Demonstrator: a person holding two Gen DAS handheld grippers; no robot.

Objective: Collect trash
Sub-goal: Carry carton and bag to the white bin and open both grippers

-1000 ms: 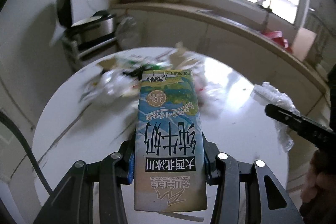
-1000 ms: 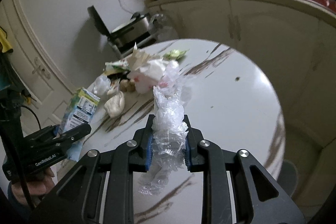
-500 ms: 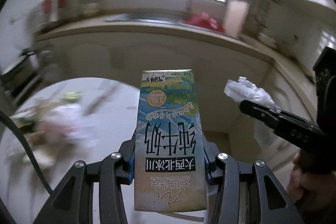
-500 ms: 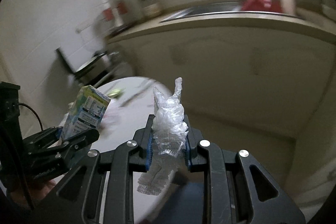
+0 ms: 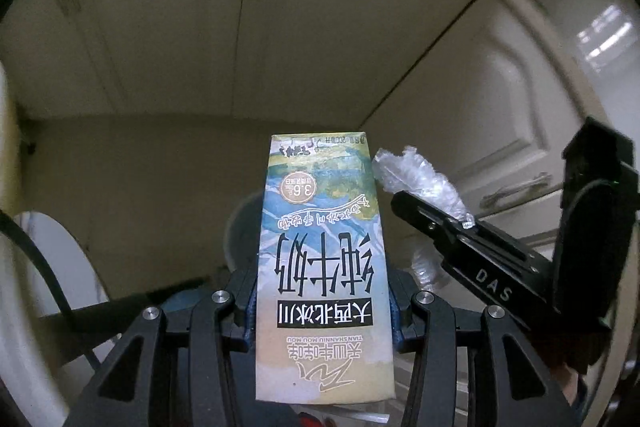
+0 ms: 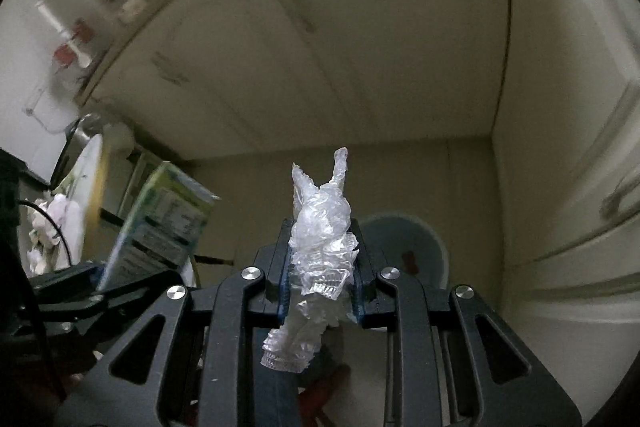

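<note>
My left gripper [image 5: 322,301] is shut on a blue, green and white milk carton [image 5: 322,227], which stands upright between its fingers. My right gripper [image 6: 322,267] is shut on a crumpled wad of clear plastic [image 6: 322,227]. Both point steeply down at the floor. A pale blue round bin [image 6: 424,239] stands below, just beyond the right gripper's tips, with something red inside. In the left wrist view the bin [image 5: 240,227] is mostly hidden behind the carton. The right gripper [image 5: 404,201] with its plastic [image 5: 416,177] is close on the carton's right.
Cream cabinet doors [image 5: 160,27] rise behind the bin, and a panelled door with a handle [image 5: 516,187] stands to the right. The white round table's edge [image 6: 90,171] is at the left, with a trash pile [image 6: 52,223] on it. A black cable [image 5: 36,251] hangs at the left.
Both grippers have swung away from the table and tilted down towards the floor. The bin has come into view. Carton and plastic stay gripped as before.
</note>
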